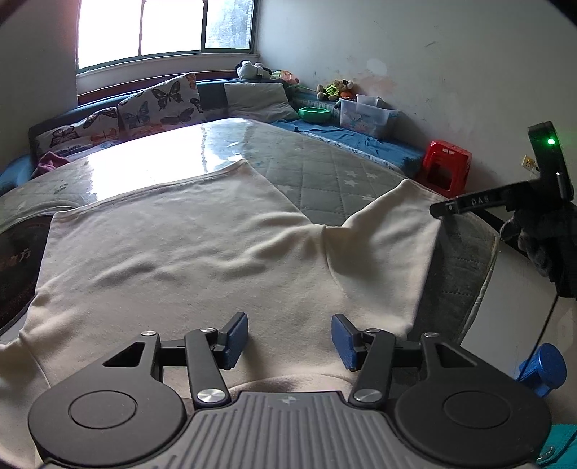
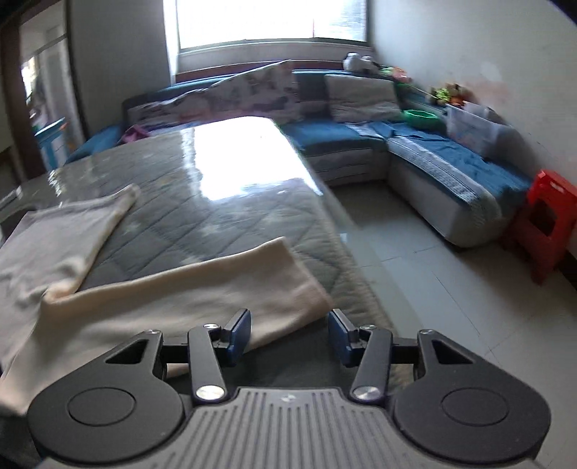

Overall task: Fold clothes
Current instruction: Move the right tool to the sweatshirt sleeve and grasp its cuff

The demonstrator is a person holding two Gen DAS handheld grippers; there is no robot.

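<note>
a bright window [image 1: 164, 29] fills the top of both views, with a blue corner sofa [image 2: 364, 144] beneath it carrying butterfly cushions [image 1: 158, 102], soft toys [image 1: 335, 89], a green bowl [image 1: 314, 114] and a clear storage box [image 1: 364, 113]. a red plastic stool [image 1: 445, 167] stands at the right against the wall. in front of the sofa is a table under a grey quilted cover [image 1: 324, 173] with a glossy sheet that glares in the middle.

the cream garment [image 1: 202, 259] lies spread across the near part of that cover, filling the centre and lower left of my left view; one sleeve [image 2: 202, 299] reaches toward the table's right edge.

my left gripper [image 1: 289, 339] sits at the bottom centre over the garment, its blue pads [image 1: 238, 337] spread apart with only cloth showing below the gap, nothing pinched. my right gripper [image 2: 289, 337] is spread too, just beside the sleeve's end, which reaches the left pad [image 2: 239, 335]; whether it touches i cannot tell. its view is blurred. in the left view it shows at the right edge, held in a dark glove [image 1: 548, 249].
</note>
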